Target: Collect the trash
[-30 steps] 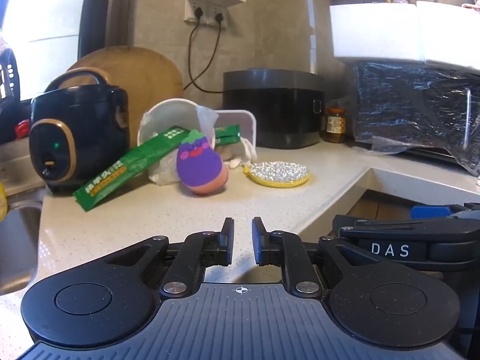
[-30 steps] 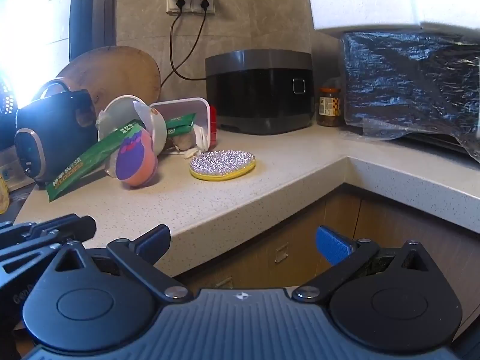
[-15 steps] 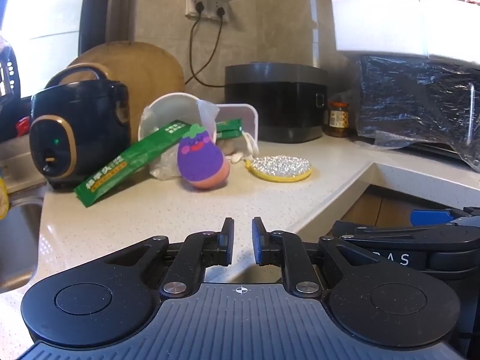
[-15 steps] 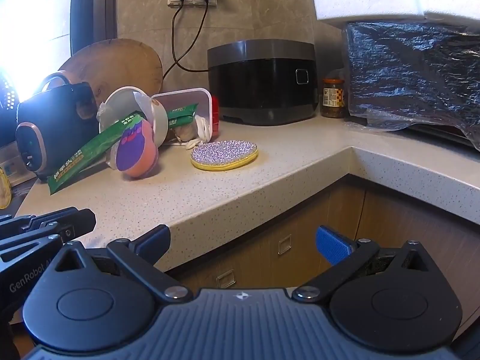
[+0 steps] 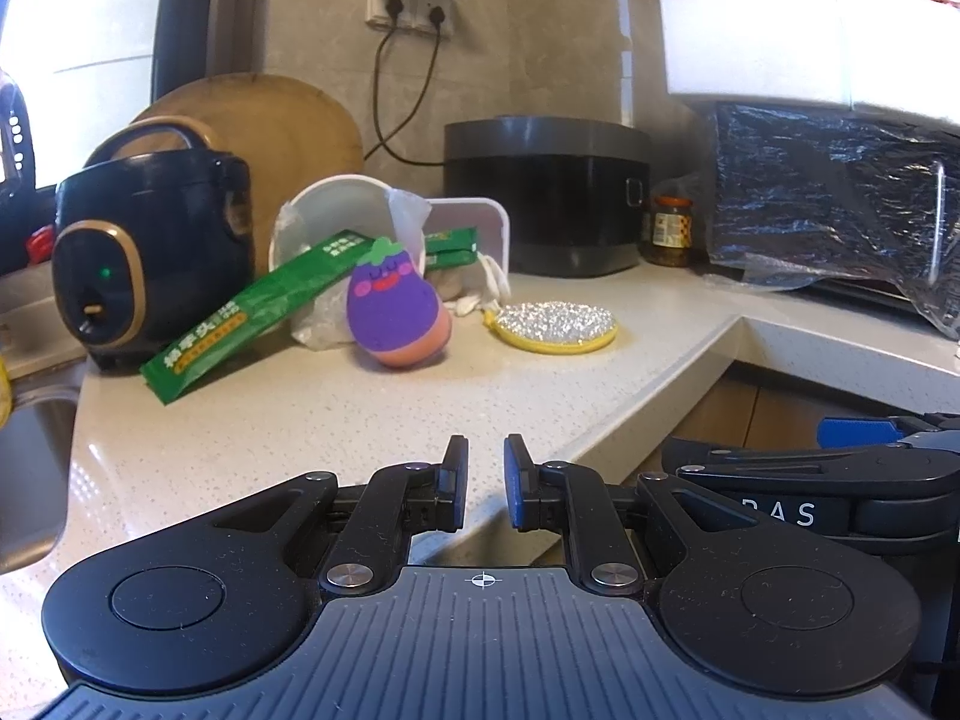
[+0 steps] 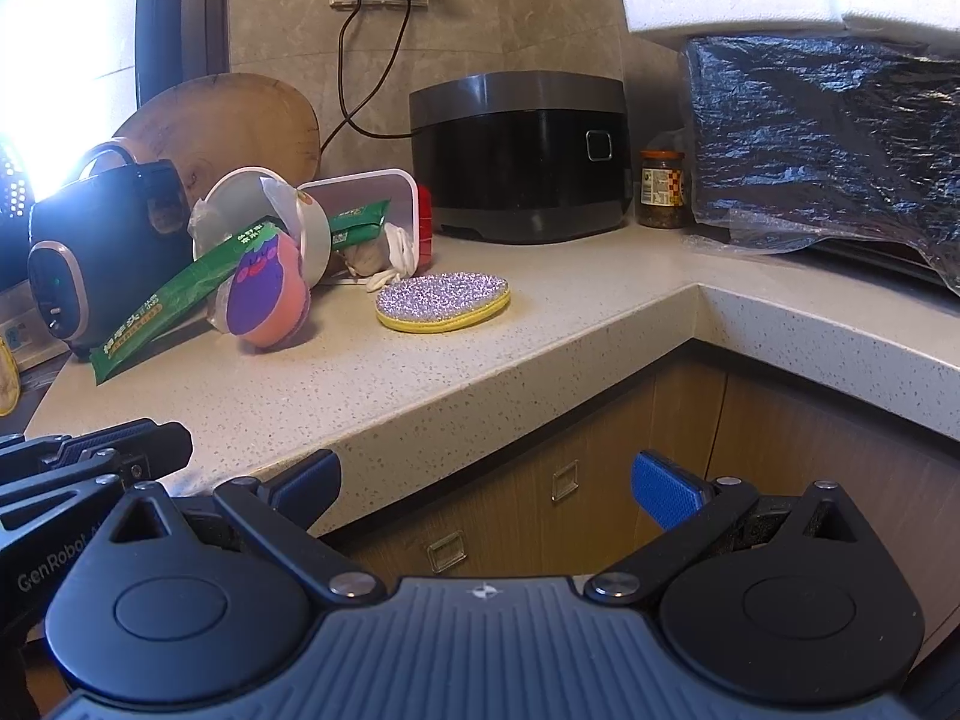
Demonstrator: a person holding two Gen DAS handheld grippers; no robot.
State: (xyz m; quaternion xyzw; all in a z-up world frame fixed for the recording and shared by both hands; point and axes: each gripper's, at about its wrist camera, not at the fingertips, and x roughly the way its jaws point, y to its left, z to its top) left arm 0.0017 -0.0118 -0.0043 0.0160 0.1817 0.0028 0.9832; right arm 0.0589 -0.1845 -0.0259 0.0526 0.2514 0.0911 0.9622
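Observation:
A small tipped white bin [image 5: 327,210] with a plastic liner lies on the counter. A long green wrapper [image 5: 252,315] leans out of it, and a second green wrapper [image 5: 450,240] lies behind. A purple eggplant sponge [image 5: 396,315] stands in front, with white crumpled tissue [image 5: 480,294] beside it. The same pile shows in the right wrist view: bin [image 6: 240,210], wrapper [image 6: 162,312], sponge [image 6: 267,294]. My left gripper [image 5: 483,480] is nearly shut and empty, over the counter's front edge. My right gripper [image 6: 486,480] is open and empty, in front of the cabinets below the counter.
A dark rice cooker [image 5: 144,258] and a round wooden board [image 5: 288,120] stand at the left. A black appliance [image 5: 546,204], a jar [image 5: 669,231] and a plastic-wrapped oven [image 5: 840,204] stand at the back right. A glittery yellow scrubber [image 5: 558,327] lies on the counter. A sink [image 5: 30,468] lies at the left.
Both grippers have tilted slightly, so the counter scene sits a little lower in view. Jaw openings are unchanged.

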